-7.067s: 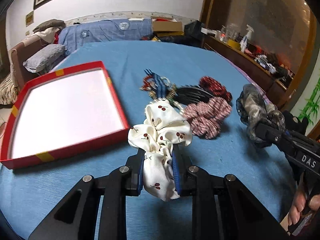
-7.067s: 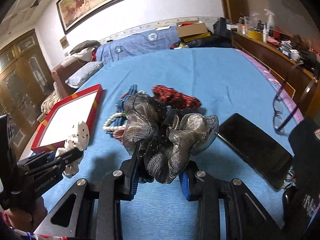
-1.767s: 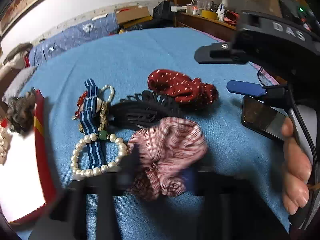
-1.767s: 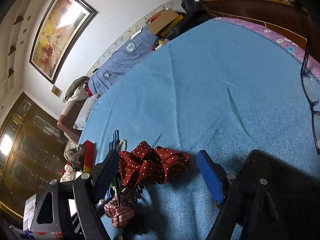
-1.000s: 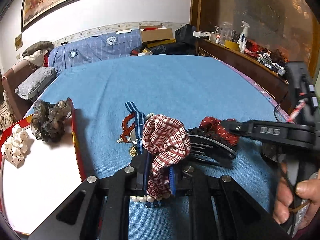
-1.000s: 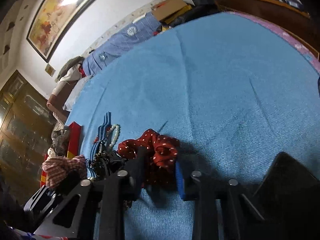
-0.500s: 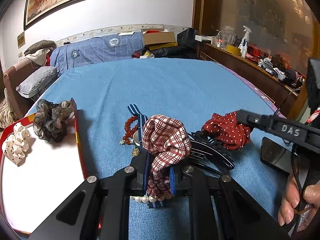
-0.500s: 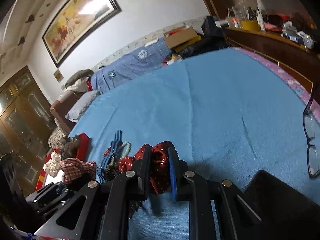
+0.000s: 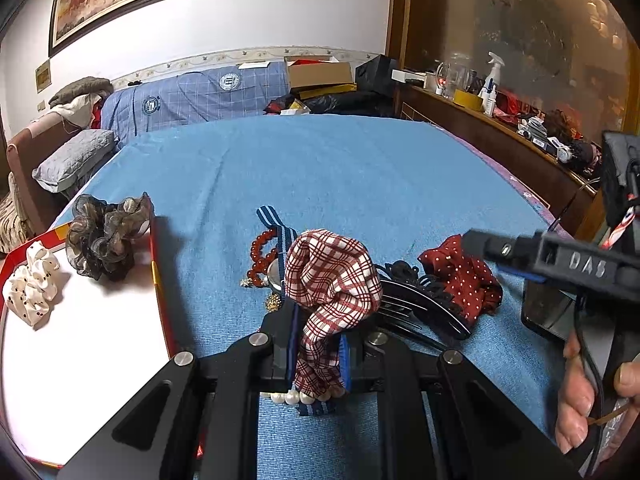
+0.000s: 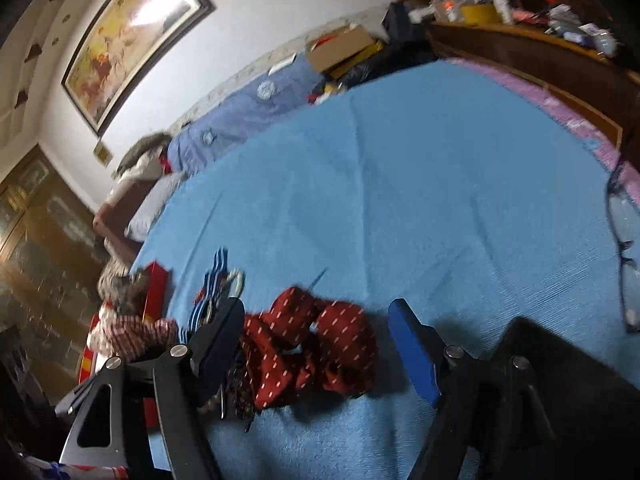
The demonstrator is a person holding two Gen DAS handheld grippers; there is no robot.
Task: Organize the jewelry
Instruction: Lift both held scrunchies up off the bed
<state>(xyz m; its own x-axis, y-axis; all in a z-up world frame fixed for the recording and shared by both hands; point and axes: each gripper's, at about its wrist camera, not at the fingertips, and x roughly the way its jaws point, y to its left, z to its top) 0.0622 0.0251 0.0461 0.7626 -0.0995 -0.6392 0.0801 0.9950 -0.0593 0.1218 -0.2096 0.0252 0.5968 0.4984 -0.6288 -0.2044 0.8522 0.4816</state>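
On the blue bed cover, one tool grips a scrunchie while the other spreads over another.

Nearest the left camera, the left tool (image 9: 318, 354) is clenched on the red-and-white plaid scrunchie (image 9: 334, 276), which stands up out of its jaws above a string of pearl beads (image 9: 300, 397). At about three o'clock from it, the right tool (image 10: 316, 344) has its jaws opening, with the red dotted scrunchie (image 10: 312, 344) lying on the bed cover (image 9: 340, 168) between them, its pads not pressing on it. Just beyond the plaid scrunchie lie a black claw clip (image 9: 420, 300), red beads (image 9: 262, 256) and a blue striped ribbon (image 9: 276, 226). At ten o'clock the red-rimmed box (image 9: 158, 280) holds a white dotted scrunchie (image 9: 32, 284) and a grey gauzy scrunchie (image 9: 104, 236), well apart from the pile. Farther off, glasses (image 10: 622, 248) lie at the bed's right edge.
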